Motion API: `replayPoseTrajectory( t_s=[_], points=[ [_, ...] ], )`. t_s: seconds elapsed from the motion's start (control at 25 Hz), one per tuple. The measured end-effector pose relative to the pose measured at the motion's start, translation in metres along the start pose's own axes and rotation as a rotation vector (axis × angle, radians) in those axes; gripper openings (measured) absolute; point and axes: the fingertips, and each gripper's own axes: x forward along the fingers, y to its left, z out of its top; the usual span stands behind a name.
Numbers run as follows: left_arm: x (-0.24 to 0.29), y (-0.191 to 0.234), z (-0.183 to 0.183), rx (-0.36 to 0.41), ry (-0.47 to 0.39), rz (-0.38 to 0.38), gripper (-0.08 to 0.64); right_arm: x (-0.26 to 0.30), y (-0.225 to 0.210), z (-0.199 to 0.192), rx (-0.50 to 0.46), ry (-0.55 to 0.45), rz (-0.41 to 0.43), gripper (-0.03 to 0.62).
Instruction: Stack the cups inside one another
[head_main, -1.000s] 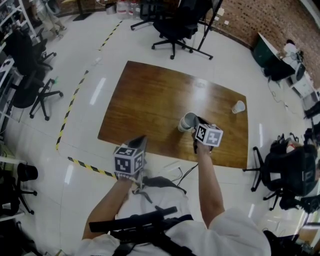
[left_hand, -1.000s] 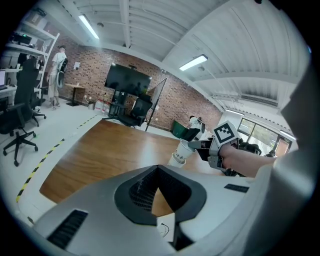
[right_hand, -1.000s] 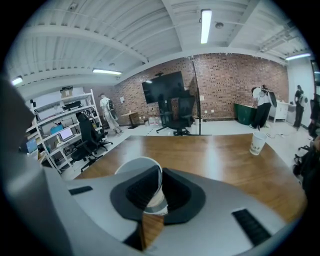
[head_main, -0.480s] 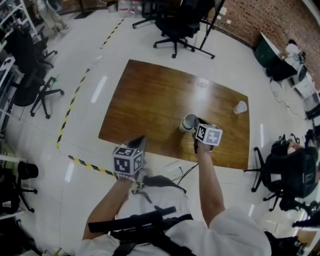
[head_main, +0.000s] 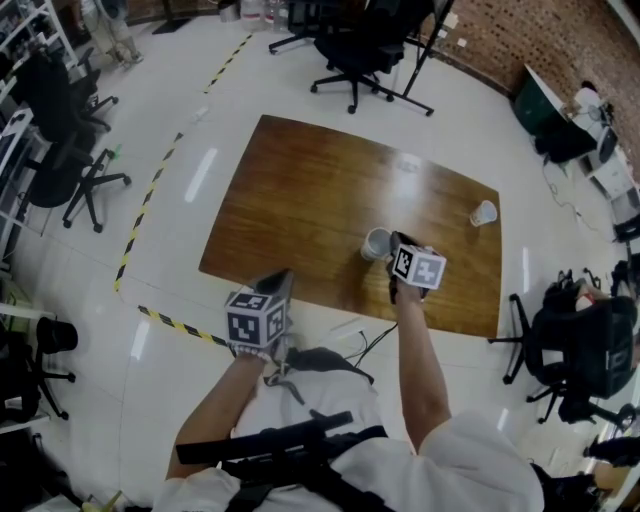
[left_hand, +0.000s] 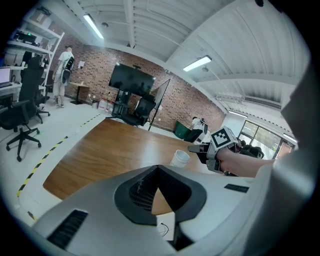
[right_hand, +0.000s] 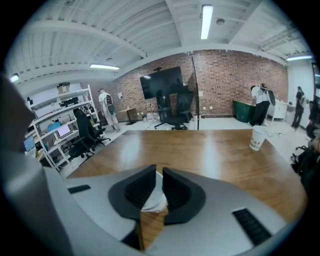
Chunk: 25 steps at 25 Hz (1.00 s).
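Observation:
A white paper cup (head_main: 377, 243) stands on the wooden table (head_main: 300, 200), just left of my right gripper (head_main: 392, 246). In the right gripper view its rim (right_hand: 152, 199) sits between the jaws of my right gripper (right_hand: 159, 172), which are opening with a narrow gap. The left gripper view shows the same cup (left_hand: 180, 158) beside the right gripper (left_hand: 200, 148). A second white cup (head_main: 483, 213) stands near the table's far right edge and shows as the cup (right_hand: 258, 137). My left gripper (head_main: 282, 284) hovers at the table's near edge, and its tips (left_hand: 158, 167) meet on nothing.
Office chairs (head_main: 365, 45) stand beyond the table and another chair (head_main: 60, 150) at the left. A chair with a backpack (head_main: 585, 345) is at the right. Black-and-yellow tape (head_main: 150, 190) runs along the floor. A cable (head_main: 375, 345) hangs off the near edge.
The cup at my right gripper leaned over earlier and now sits more upright on the table. Neither hand has shifted noticeably.

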Motion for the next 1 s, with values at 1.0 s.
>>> replayPoseTrajectory(
  t_s=[1.0],
  points=[
    [-0.128, -0.041, -0.052, 0.051, -0.128, -0.067, -0.008, -0.169, 0.112, -0.046, 0.031, -0.194, 0.176, 0.025]
  ],
)
